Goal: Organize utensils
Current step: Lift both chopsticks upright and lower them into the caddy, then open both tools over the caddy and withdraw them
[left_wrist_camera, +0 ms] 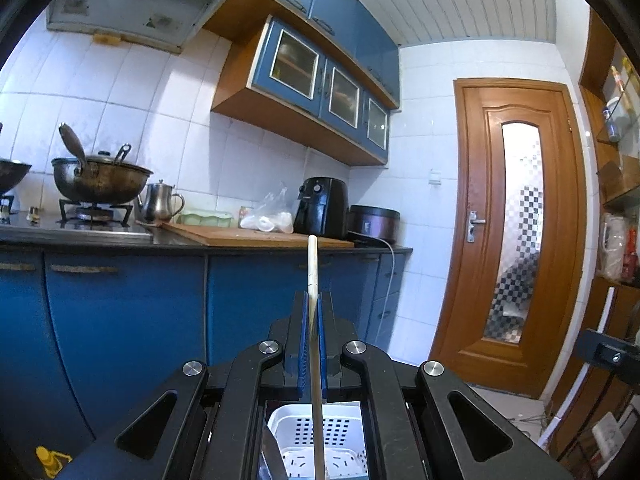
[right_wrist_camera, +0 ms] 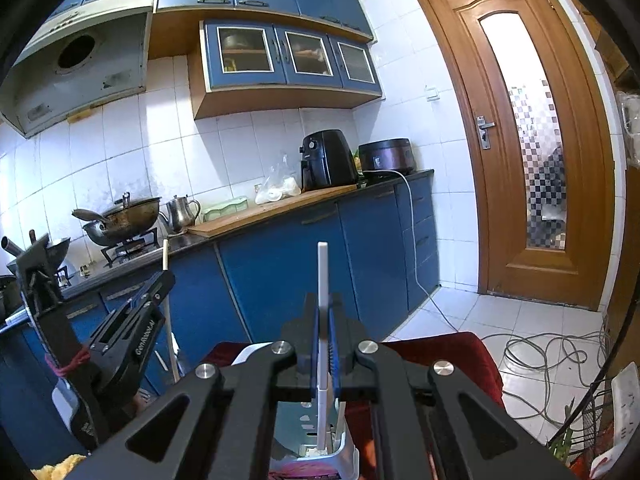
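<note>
My left gripper (left_wrist_camera: 313,300) is shut on a pale wooden chopstick (left_wrist_camera: 312,264) that stands upright between the blue pads; its lower end reaches down into a white perforated utensil basket (left_wrist_camera: 344,428) seen under the gripper. My right gripper (right_wrist_camera: 324,308) is shut on a white chopstick-like stick (right_wrist_camera: 323,272), also upright, with its lower end in the white basket (right_wrist_camera: 340,446) below. The left gripper (right_wrist_camera: 156,288) with its wooden chopstick (right_wrist_camera: 165,256) also shows at the left of the right wrist view.
A blue-cabinet counter (left_wrist_camera: 240,248) carries a wok on a gas stove (left_wrist_camera: 100,184), a steel kettle (left_wrist_camera: 160,202), a cutting board (left_wrist_camera: 256,236), an air fryer (left_wrist_camera: 322,208) and a rice cooker (left_wrist_camera: 374,220). A wooden door (right_wrist_camera: 528,140) stands at right. Cables (right_wrist_camera: 552,356) lie on the floor.
</note>
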### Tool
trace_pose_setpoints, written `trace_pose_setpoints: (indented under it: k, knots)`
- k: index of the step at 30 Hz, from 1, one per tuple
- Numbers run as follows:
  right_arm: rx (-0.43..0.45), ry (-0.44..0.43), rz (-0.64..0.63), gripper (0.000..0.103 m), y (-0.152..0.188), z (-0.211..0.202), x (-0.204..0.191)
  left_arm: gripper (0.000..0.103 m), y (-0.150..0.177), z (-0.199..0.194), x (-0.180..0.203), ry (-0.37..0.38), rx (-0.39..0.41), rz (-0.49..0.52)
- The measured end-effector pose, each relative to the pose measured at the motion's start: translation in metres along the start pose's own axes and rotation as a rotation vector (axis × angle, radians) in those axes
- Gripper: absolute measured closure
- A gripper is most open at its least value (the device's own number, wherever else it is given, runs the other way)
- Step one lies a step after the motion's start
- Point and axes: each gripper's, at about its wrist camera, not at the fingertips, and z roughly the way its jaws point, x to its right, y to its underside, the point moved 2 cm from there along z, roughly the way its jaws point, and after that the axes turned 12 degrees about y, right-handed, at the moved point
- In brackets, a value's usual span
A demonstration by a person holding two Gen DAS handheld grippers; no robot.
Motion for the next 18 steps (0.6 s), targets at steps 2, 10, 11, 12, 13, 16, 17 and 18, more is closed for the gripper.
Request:
trace_pose_setpoints:
  k: [2, 10, 11, 12, 13, 16, 17, 18]
  knots:
    - [-0.005, -0.002, -0.005, 0.097, 0.004, 0.005, -0.001, 0.099, 0.003, 0.001, -0.001, -0.003, -0.002, -0.004]
    - [-0.027, -0.021, -0.015, 0.097, 0.02, 0.019, -0.005, 0.099, 0.011, 0.0, -0.014, -0.003, 0.003, -0.06]
    - [-0.029, -0.022, -0.019, 0.097, 0.021, 0.02, -0.005, 0.099, 0.013, 0.0, -0.014, -0.004, 0.002, -0.058]
    - [-0.032, -0.022, -0.025, 0.097, 0.023, 0.021, -0.006, 0.099, 0.015, 0.0, -0.014, -0.005, 0.0, -0.056]
    - [-0.035, -0.022, -0.032, 0.097, 0.024, 0.022, -0.007, 0.099, 0.018, 0.0, -0.014, -0.004, -0.004, -0.054]
    - [-0.049, -0.029, -0.049, 0.097, 0.03, 0.024, -0.009, 0.099, 0.024, -0.001, -0.013, 0.001, -0.019, -0.049]
    - [-0.056, -0.033, -0.053, 0.097, 0.031, 0.025, -0.01, 0.099, 0.026, 0.0, -0.013, 0.003, -0.025, -0.047]
    - [-0.063, -0.037, -0.054, 0.097, 0.032, 0.026, -0.01, 0.099, 0.028, 0.0, -0.012, 0.005, -0.034, -0.044]
